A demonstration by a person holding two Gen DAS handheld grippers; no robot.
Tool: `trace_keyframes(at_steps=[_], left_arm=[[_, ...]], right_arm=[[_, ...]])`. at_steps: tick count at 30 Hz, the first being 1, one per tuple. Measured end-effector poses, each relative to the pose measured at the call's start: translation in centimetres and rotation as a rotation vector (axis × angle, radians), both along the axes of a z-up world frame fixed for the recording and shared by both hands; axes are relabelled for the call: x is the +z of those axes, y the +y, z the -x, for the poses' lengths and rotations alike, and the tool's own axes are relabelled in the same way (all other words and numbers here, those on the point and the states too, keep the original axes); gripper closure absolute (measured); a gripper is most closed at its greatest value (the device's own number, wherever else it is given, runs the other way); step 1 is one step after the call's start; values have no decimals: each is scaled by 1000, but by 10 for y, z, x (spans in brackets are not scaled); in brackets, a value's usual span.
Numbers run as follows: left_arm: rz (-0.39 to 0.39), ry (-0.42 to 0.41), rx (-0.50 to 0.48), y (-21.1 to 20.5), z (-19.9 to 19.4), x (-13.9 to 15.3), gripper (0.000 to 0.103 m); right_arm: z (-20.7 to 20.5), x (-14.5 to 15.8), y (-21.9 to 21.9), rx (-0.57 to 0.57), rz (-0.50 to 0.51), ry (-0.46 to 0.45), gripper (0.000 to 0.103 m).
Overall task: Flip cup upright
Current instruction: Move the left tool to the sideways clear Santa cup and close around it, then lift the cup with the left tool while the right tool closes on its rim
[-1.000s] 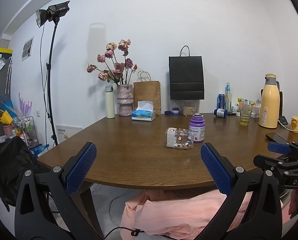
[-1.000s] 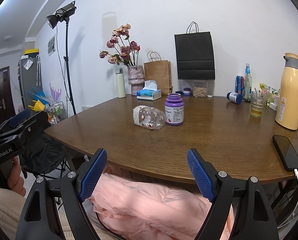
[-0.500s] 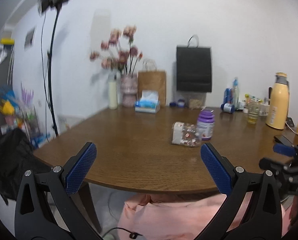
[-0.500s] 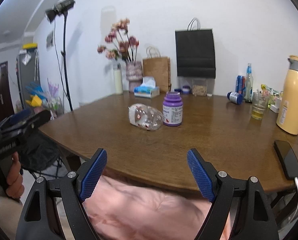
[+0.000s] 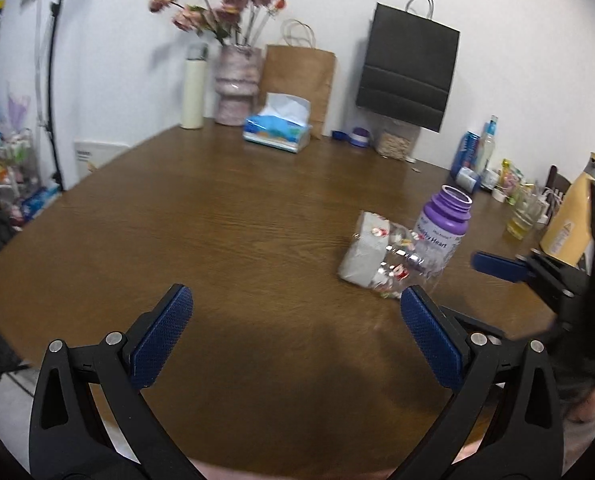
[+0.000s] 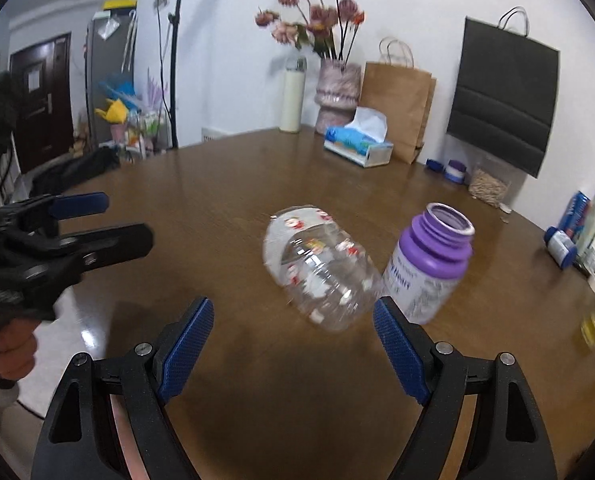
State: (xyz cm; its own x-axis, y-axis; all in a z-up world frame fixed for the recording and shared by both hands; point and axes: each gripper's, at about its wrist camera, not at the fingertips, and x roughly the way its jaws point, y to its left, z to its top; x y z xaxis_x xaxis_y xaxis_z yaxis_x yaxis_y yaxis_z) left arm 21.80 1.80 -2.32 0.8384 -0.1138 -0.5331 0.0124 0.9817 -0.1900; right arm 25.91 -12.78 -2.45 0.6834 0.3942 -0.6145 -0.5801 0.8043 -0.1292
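Note:
A clear plastic cup (image 6: 317, 268) with small red and white prints lies on its side on the brown wooden table (image 6: 217, 184). It also shows in the left wrist view (image 5: 381, 260). My right gripper (image 6: 293, 344) is open and empty, just short of the cup, above the table. My left gripper (image 5: 297, 328) is open and empty over the table, to the left of the cup. Each gripper shows in the other's view: the left one (image 6: 69, 220) and the right one (image 5: 513, 268).
A purple open bottle (image 6: 429, 264) stands right beside the cup. A tissue box (image 6: 357, 140), flower vase (image 6: 335, 96), paper bags (image 6: 401, 104), white flask (image 6: 291, 96) and small bottles line the back. A yellow thermos (image 5: 573, 220) and a glass (image 5: 521, 216) stand at the right.
Both grippers have moved forward over the table and tilted down toward the cup. The cup now looms much closer in the right wrist view. Both stay open.

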Motion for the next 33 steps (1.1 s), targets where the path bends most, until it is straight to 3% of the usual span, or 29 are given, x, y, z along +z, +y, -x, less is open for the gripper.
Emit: trace_keyframes(at_steps=[4, 7, 10, 14, 18, 21, 23, 24, 25, 26, 28, 33], left_arm=[[8, 27, -37, 0, -22, -2, 0], [50, 67, -35, 12, -37, -4, 0], [108, 108, -36, 30, -48, -6, 0], [156, 122, -101, 39, -59, -5, 0], [222, 177, -184, 32, -76, -3, 1], [218, 262, -280, 10, -101, -7, 1], [124, 324, -280, -12, -123, -13, 4], [90, 347, -287, -20, -130, -17, 13], [65, 383, -295, -28, -139, -21, 15], [71, 403, -311, -32, -144, -25, 27], [111, 401, -344, -35, -148, -30, 32], [71, 339, -299, -38, -142, -26, 34]], right_arm=[[-31, -4, 3, -8, 0, 35, 17], [-49, -11, -1, 2, -83, 120, 16], [-43, -12, 5, 128, -184, 172, 16], [-22, -11, 34, 273, -154, 144, 16], [-14, -13, 48, 329, -131, 134, 16], [-15, -15, 44, 295, -113, 124, 16], [-16, -19, 34, 251, -105, 135, 16], [-18, -22, 29, 215, -95, 145, 16], [-18, -22, 24, 189, -96, 152, 16], [-18, -23, 15, 158, -102, 150, 16], [-17, -22, 2, 112, -102, 156, 16], [-19, -19, -35, 10, -108, 156, 16]])
